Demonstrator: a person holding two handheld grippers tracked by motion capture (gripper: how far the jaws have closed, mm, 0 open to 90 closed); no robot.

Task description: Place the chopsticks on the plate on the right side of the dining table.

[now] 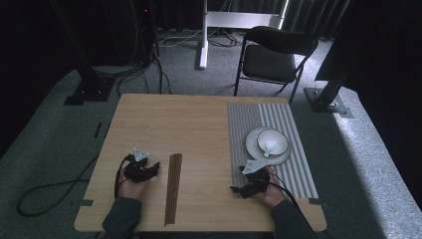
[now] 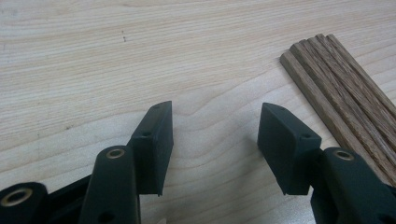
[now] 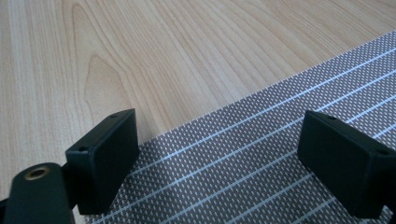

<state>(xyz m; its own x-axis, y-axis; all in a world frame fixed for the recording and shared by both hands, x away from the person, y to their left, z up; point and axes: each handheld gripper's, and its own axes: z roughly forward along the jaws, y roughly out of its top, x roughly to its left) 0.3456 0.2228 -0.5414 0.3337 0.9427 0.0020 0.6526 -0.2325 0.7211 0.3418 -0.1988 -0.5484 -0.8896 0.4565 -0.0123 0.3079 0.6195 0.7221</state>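
A bundle of dark wooden sticks [image 1: 173,186] lies lengthwise on the wooden table [image 1: 194,124], and its end [image 2: 343,93] appears at the right of the left gripper view. My left gripper [image 1: 155,167] rests just left of the sticks, open, with bare table between its jaws [image 2: 215,140]. A white bowl holding a white spoon [image 1: 271,142] sits on a white plate [image 1: 254,149] on the grey striped placemat [image 1: 288,124]. My right gripper [image 1: 235,189] is open at the placemat's near left edge [image 3: 261,154], nothing between its jaws [image 3: 219,163].
A black folding chair [image 1: 273,55] stands beyond the table's far edge. A white stand leg [image 1: 204,35], black frame posts and cables are on the grey carpet. A cable [image 1: 54,191] trails left from my left gripper across the floor.
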